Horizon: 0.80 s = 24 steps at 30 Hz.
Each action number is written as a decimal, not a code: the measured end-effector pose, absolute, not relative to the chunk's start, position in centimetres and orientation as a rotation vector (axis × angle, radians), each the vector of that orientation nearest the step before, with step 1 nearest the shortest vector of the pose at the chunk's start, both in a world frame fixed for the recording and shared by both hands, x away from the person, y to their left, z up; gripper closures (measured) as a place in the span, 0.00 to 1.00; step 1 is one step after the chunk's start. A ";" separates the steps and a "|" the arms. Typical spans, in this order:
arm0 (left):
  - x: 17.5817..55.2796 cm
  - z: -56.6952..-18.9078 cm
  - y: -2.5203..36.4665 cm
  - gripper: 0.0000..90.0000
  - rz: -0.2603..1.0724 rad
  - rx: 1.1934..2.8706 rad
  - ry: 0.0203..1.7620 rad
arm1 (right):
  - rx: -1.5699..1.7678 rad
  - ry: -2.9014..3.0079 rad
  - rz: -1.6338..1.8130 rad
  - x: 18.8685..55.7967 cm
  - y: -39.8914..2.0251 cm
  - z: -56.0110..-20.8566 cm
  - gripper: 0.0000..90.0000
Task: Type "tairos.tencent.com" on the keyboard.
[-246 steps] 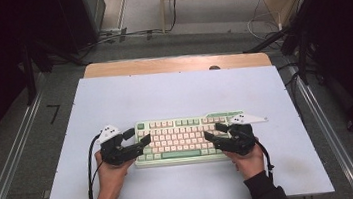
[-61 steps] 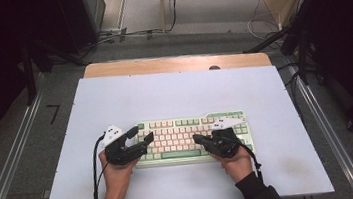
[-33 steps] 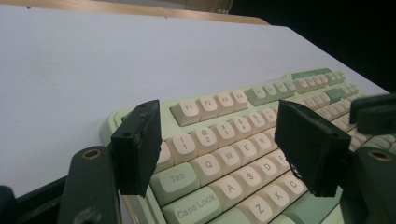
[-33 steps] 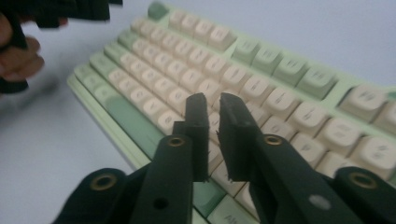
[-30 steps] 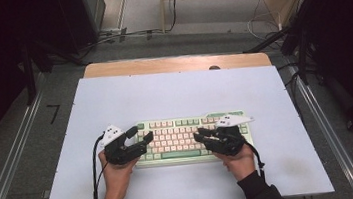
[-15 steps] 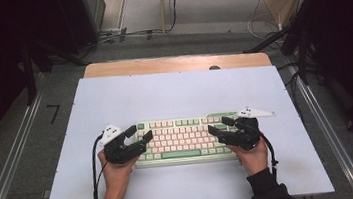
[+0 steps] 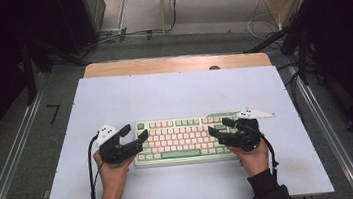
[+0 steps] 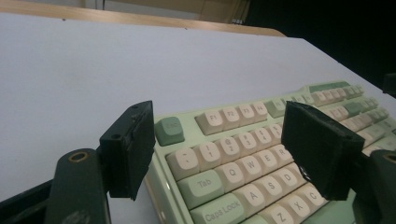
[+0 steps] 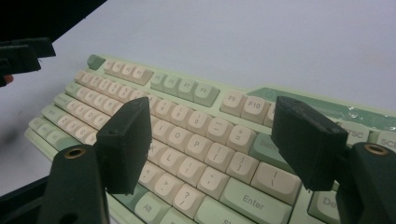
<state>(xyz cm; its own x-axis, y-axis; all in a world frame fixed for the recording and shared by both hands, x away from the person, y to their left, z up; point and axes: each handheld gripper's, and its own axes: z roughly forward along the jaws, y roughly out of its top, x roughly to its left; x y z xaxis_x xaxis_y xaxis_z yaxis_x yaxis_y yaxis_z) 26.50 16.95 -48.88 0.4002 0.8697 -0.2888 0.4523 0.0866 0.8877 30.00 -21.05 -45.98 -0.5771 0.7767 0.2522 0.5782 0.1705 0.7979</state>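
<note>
The keyboard [image 7: 186, 139] lies flat on the white table [image 7: 173, 92], between the two grippers. The left gripper [image 7: 136, 135] hovers at its left end, jaws spread and just opening, pinching nothing. The right gripper [image 7: 221, 127] sits over its right end, jaws likewise spread wide above the keys.

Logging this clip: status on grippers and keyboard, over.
Left gripper open over keyboard left end, jaws just opening, nothing between. Right gripper open over right end, nothing held. Keyboard flat on table. Nothing in the way.
</note>
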 end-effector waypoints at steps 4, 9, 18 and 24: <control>26.7 -48.9 17.2 0.28 0.483 1.531 1.243 | 1.329 2.228 1.362 30.0 -21.3 -46.1 0.30; 26.6 -48.9 17.3 0.28 0.499 1.528 1.244 | 1.331 2.230 1.359 30.1 -21.2 -46.1 0.30; 26.5 -48.8 17.6 0.26 0.525 1.539 1.252 | 1.312 2.230 1.334 29.9 -20.9 -46.2 0.29; 26.6 -48.8 18.3 0.26 0.562 1.546 1.269 | 1.332 2.223 1.320 30.0 -21.0 -46.3 0.28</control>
